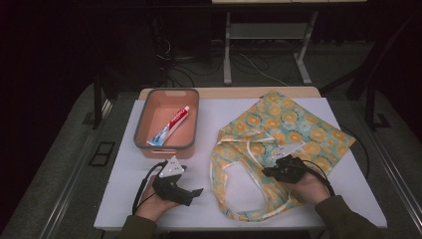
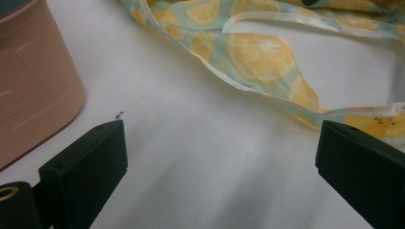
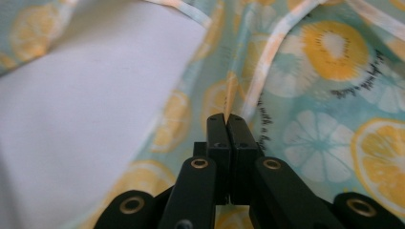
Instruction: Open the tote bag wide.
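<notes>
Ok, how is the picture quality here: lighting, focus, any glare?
High view: the white table is lit, the room behind nearly black; toothpaste in the bin reads clearly. Left gripper view: even light, soft shadows, lemon-print bag slightly soft. Right gripper view: right gripper is sharp, the fabric close around it blurred; no glare.

Your high view is dim: light from above falls on the white table (image 1: 318, 199), while the room behind it sinks to near black. On the table by the peach bin (image 2: 33, 81) your left gripper view shows soft, diffuse shadows and no glare. Your right gripper view renders the lemon-print bag (image 3: 329, 95) softly, blurred toward the edges.
</notes>
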`<control>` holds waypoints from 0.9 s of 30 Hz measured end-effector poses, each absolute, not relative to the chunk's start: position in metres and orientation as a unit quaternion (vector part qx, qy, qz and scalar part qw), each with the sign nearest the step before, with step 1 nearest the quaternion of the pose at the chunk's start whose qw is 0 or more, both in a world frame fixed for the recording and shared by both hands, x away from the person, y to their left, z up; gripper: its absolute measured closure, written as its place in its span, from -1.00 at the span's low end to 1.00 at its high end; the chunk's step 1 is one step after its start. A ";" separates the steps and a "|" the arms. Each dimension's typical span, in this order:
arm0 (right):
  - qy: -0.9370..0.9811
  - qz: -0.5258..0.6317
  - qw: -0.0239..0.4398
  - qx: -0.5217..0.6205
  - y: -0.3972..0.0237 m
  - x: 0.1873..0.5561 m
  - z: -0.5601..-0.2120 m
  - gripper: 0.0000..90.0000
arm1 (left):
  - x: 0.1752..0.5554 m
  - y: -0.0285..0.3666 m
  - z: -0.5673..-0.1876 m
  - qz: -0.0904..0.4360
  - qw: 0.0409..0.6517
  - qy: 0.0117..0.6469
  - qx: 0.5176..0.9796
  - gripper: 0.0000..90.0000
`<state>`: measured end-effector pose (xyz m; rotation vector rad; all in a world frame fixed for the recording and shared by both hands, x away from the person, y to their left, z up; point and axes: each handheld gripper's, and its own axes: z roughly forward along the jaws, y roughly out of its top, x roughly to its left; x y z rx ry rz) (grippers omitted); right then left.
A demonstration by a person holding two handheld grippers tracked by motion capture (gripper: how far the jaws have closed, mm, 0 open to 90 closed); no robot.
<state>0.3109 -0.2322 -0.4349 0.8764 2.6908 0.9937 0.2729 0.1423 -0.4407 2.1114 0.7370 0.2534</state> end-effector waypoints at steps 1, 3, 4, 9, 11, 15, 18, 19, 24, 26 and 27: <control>0.897 0.332 0.070 0.284 -0.230 0.307 -0.433 0.98 | 0.273 0.142 -0.441 0.101 0.431 0.296 0.846 -0.95; 0.897 0.339 0.068 0.276 -0.228 0.301 -0.429 0.98 | 0.273 0.143 -0.440 0.102 0.432 0.295 0.846 -0.95; 0.896 0.342 0.074 0.273 -0.227 0.299 -0.426 0.98 | 0.273 0.143 -0.440 0.102 0.432 0.295 0.846 -0.95; 0.881 0.363 0.110 0.281 -0.239 0.300 -0.409 0.98 | 0.273 0.143 -0.440 0.102 0.431 0.296 0.846 -0.95; 0.873 0.366 0.119 0.298 -0.248 0.304 -0.406 0.98 | 0.273 0.143 -0.440 0.102 0.431 0.296 0.846 -0.95; 0.864 0.351 0.143 0.331 -0.268 0.316 -0.407 0.98 | 0.273 0.142 -0.441 0.103 0.431 0.296 0.846 -0.95; 0.859 0.340 0.143 0.355 -0.281 0.325 -0.413 0.97 | 0.273 0.142 -0.441 0.103 0.429 0.296 0.847 -0.95; 0.859 0.336 0.138 0.361 -0.284 0.327 -0.416 0.96 | 0.273 0.142 -0.441 0.103 0.429 0.296 0.847 -0.95; 0.868 0.308 0.122 0.369 -0.286 0.335 -0.431 0.93 | 0.273 0.142 -0.441 0.103 0.429 0.296 0.847 -0.95; 0.864 0.318 0.117 0.372 -0.286 0.335 -0.430 0.77 | 0.273 0.143 -0.440 0.103 0.430 0.297 0.846 -0.95; 0.861 0.331 0.117 0.369 -0.286 0.334 -0.427 0.66 | 0.273 0.143 -0.440 0.103 0.430 0.297 0.847 -0.95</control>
